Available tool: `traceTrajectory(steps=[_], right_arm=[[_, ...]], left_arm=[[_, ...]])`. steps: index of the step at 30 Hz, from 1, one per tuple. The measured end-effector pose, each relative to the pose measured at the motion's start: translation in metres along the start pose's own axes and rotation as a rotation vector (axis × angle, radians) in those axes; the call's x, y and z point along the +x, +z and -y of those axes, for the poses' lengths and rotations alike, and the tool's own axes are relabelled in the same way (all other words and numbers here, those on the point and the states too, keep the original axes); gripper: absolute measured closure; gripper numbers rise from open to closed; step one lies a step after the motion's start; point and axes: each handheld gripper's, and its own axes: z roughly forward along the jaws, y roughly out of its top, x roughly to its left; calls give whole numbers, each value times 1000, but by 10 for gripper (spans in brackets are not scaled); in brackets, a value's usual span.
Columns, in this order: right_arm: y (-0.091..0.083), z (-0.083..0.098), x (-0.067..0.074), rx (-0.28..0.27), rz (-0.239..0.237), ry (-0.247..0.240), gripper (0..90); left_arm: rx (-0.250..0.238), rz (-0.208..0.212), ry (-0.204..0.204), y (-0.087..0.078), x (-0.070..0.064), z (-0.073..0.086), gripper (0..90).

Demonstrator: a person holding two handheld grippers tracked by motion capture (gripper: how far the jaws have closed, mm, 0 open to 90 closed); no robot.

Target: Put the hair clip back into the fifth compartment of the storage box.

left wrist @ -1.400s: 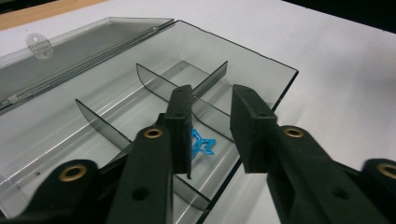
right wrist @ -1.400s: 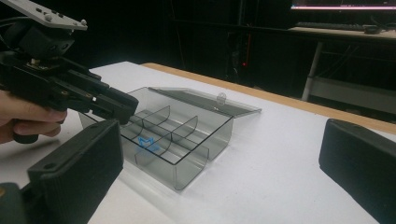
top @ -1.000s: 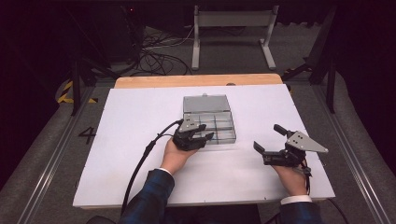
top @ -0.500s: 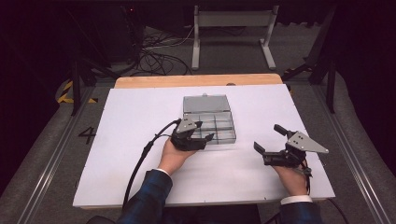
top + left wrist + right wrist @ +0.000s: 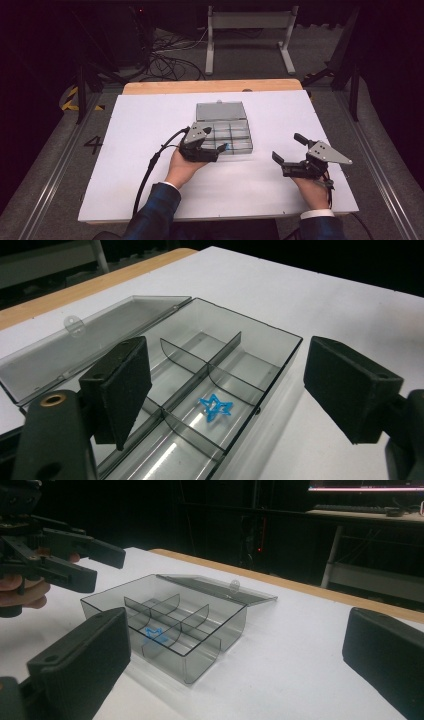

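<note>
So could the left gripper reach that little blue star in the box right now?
Probably yes. The left gripper hangs over the box, jaws just opened wide with nothing between them. The lid lies flat open, and the star sits loose, though the dividers crowd it.

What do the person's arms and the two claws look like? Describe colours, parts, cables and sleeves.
Both claws, the left claw and the right claw, are matte black with two blocky flat-faced jaws, each topped by a grey three-cornered plate. A black cable trails from the left one. The person wears dark blue checked jacket sleeves with white cuffs.
</note>
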Motion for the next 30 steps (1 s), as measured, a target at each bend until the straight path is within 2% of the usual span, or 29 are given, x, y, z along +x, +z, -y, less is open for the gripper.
traceTrajectory(steps=[1, 3, 5, 6, 8, 10, 11, 13, 14, 15, 18, 19, 20, 22, 23, 26, 27, 28, 30], right_arm=[[0, 0, 0, 0, -1, -1, 0], [0, 0, 0, 1, -2, -2, 0], [1, 0, 0, 1, -2, 1, 0], [1, 0, 0, 1, -2, 1, 0], [1, 0, 0, 1, -1, 1, 0], [1, 1, 0, 2, -1, 1, 0], [1, 1, 0, 2, -1, 1, 0], [1, 1, 0, 2, -3, 0, 0], [2, 1, 0, 3, -3, -1, 0], [2, 1, 0, 4, -3, -1, 0], [1, 1, 0, 2, 4, -1, 0], [1, 1, 0, 1, 5, 0, 0], [1, 1, 0, 0, 6, 1, 0], [1, 1, 0, 0, 8, 3, 0], [1, 1, 0, 0, 8, 3, 0], [1, 1, 0, 4, 6, 1, 0], [1, 2, 0, 5, 7, 0, 0], [1, 2, 0, 5, 7, 0, 0], [1, 2, 0, 5, 8, 1, 0]], left_arm=[[-6, 2, -13, -1, 0, 0, 186], [-8, -7, -3, -3, 1, 0, 175], [-12, -8, -15, -5, 0, 2, 161], [-13, -17, 1, -6, 1, 2, 150], [-20, -15, -14, -7, 1, 3, 135], [-21, -23, -3, -10, 1, 3, 121], [-24, -22, -14, -11, 1, 3, 117], [-31, -30, 0, -14, 2, 3, 108], [-33, -25, -13, -15, 2, 3, 105], [-33, -30, -1, -17, 3, 3, 101], [-35, -31, -18, -20, 3, 3, 89], [-35, -35, -1, -22, 4, 2, 83], [-40, -31, -15, -23, 3, 3, 74], [-48, -41, -3, -27, 4, 3, 66], [-53, -37, -14, -28, 4, 3, 65], [-62, -45, -5, -33, 6, 4, 60], [-61, -37, -20, -34, 5, 4, 59], [-68, -50, -9, -35, 7, 4, 57], [-75, -58, -12, -38, 8, 4, 52]])
